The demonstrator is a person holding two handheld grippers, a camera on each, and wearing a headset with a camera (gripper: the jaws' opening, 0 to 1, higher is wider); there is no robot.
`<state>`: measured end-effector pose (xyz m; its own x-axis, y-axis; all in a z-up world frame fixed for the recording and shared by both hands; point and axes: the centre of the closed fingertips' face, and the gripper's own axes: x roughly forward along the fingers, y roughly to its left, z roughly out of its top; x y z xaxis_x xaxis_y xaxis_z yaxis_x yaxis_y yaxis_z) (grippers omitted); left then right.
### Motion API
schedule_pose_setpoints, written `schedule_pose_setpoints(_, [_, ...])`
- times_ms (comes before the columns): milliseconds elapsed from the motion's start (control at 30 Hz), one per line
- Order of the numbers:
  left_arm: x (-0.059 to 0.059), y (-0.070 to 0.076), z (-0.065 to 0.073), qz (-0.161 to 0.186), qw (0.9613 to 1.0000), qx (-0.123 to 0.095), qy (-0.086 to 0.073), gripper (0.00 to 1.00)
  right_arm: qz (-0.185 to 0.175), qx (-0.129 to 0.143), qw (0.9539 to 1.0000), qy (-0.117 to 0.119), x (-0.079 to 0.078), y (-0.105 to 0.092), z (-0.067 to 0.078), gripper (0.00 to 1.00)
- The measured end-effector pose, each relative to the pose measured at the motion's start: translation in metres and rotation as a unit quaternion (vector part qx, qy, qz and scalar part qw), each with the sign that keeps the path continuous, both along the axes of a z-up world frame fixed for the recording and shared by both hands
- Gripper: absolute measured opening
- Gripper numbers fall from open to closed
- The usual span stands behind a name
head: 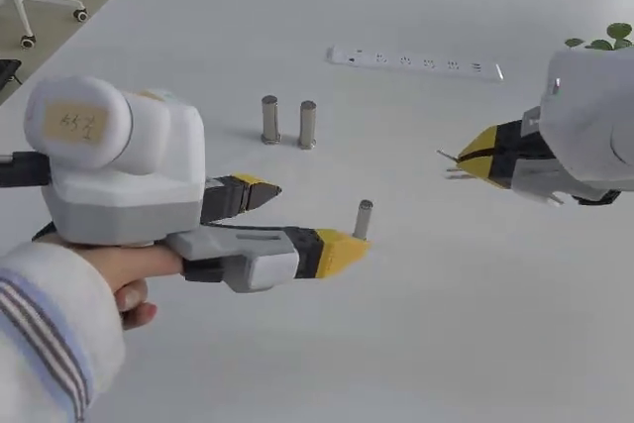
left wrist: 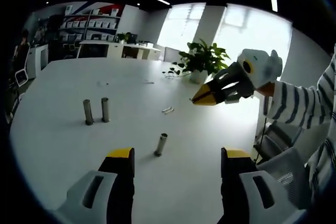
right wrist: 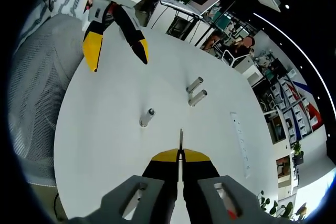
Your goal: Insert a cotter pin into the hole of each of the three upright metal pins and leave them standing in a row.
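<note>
A broad white tabletop [head: 416, 344] carries the work. Over it, the grey, yellow-tipped left gripper [head: 317, 217] has its jaws spread wide, while the matching right gripper [head: 464, 160] is clamped tight. A long white power strip [head: 416, 62] lies at the far side. Two short grey metal cylinder pins [head: 269, 119] stand upright side by side. A third metal pin [head: 364, 218] stands apart, just beside a left jaw tip. Last is a thin metal cotter pin [right wrist: 180, 141], pinched in the right gripper's tips, with its legs jutting out.

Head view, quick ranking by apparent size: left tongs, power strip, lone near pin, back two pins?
1. left tongs, largest, but nearest the camera.
2. power strip.
3. back two pins, alike.
4. lone near pin, looks slightly shorter; its base meets the tongs' tip, so unsure.
</note>
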<state>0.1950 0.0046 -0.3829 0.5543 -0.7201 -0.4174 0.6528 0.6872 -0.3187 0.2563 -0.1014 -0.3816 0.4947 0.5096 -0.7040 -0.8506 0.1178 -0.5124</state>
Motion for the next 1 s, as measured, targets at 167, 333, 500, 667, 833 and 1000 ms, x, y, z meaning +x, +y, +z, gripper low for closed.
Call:
schedule_pose_setpoints(167, [0.002,-0.004,-0.001,-0.004,1.0,-0.006,0.004,0.6,0.008,-0.005,0.9999,-0.007,-0.013,0.004,-0.005,0.0])
schedule_pose_setpoints(333, [0.002,-0.007,-0.002,-0.01,0.9999,-0.009,0.009,0.57,0.014,-0.005,0.9998,-0.015,-0.023,0.01,-0.005,0.0])
schedule_pose_setpoints(500, [0.002,-0.015,-0.003,-0.018,0.9996,-0.016,0.016,0.51,0.021,0.013,0.9997,-0.008,-0.032,0.018,-0.006,0.0])
schedule_pose_setpoints(667, [0.001,-0.024,-0.004,-0.026,0.9992,-0.022,0.02,0.46,0.026,0.017,0.9994,-0.013,-0.039,0.026,-0.007,0.0])
schedule_pose_setpoints(833, [-0.003,-0.033,-0.003,-0.04,0.9983,-0.031,0.029,0.39,0.034,0.021,0.9991,-0.017,-0.047,0.034,-0.009,0.0])
schedule_pose_setpoints(1000, [-0.004,-0.039,0.001,-0.047,0.9976,-0.043,0.029,0.26,0.041,0.03,0.9986,-0.014,-0.054,0.04,-0.01,0.0])
